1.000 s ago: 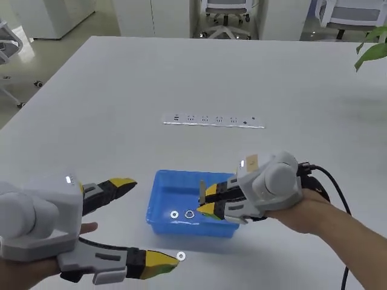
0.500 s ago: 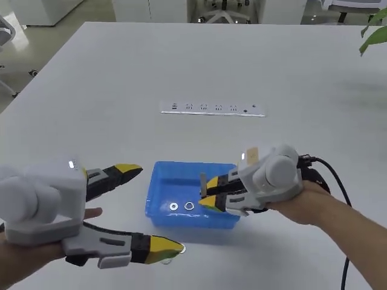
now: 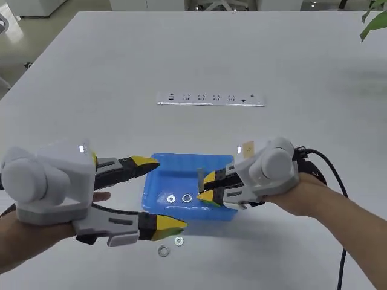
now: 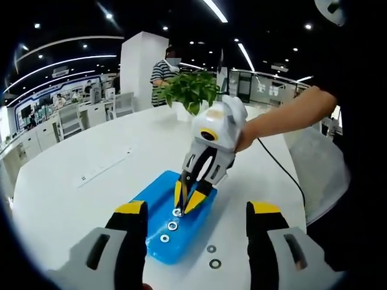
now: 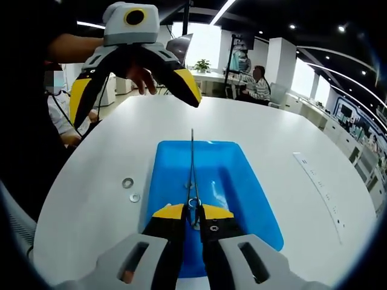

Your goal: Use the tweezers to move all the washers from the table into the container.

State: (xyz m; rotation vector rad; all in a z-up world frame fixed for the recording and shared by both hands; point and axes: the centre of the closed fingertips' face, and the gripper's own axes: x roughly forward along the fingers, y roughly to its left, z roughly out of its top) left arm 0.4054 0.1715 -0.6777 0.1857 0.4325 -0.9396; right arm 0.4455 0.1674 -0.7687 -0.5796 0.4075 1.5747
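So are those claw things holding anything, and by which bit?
The right gripper pinches thin metal tweezers by their back end, tips pointing over the blue plastic container. The open left gripper holds nothing.

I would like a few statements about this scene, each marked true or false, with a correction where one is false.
1. The right gripper is shut on the tweezers. True.
2. The left gripper is shut. False: its jaws stand wide apart.
3. Two loose washers lie on the table, outside the blue container. True.
4. The blue container is empty. False: other washers lie in it.
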